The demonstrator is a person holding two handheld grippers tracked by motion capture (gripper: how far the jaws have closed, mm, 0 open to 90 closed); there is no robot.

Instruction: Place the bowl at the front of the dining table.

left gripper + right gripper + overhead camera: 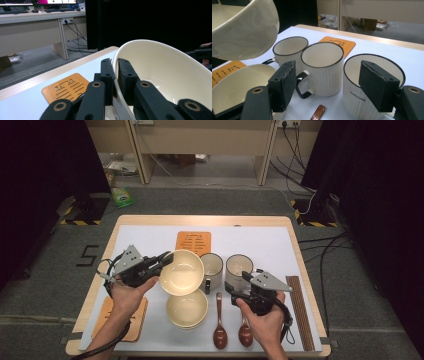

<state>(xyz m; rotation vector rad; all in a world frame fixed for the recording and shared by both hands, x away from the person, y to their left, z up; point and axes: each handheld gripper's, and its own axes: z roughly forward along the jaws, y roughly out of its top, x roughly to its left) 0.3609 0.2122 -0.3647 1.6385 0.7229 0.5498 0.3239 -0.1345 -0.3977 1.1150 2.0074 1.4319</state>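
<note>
My left gripper (pixel 164 260) (pixel 116 67) is shut on the rim of a cream bowl (pixel 182 271) (pixel 165 72), one jaw inside and one outside. It holds the bowl tilted above the table. This raised bowl (pixel 242 30) hangs at the upper left of the right gripper view. Under it, a second cream bowl (pixel 186 309) (pixel 234 85) rests on the white mat. My right gripper (pixel 239 283) (pixel 329 85) is open just before a white ribbed mug (pixel 239 266) (pixel 367 85) marked "concise". Two more mugs (pixel 322 67) (pixel 290 48) stand beside it.
Two brown spoons (pixel 220 325) (pixel 245 332) lie near the front edge. Dark chopsticks (pixel 299 310) lie along the mat's right side. An orange wooden board (pixel 193 242) (pixel 66 87) lies at the back, another (pixel 122 320) at front left. The table (pixel 200 219) has a wooden edge.
</note>
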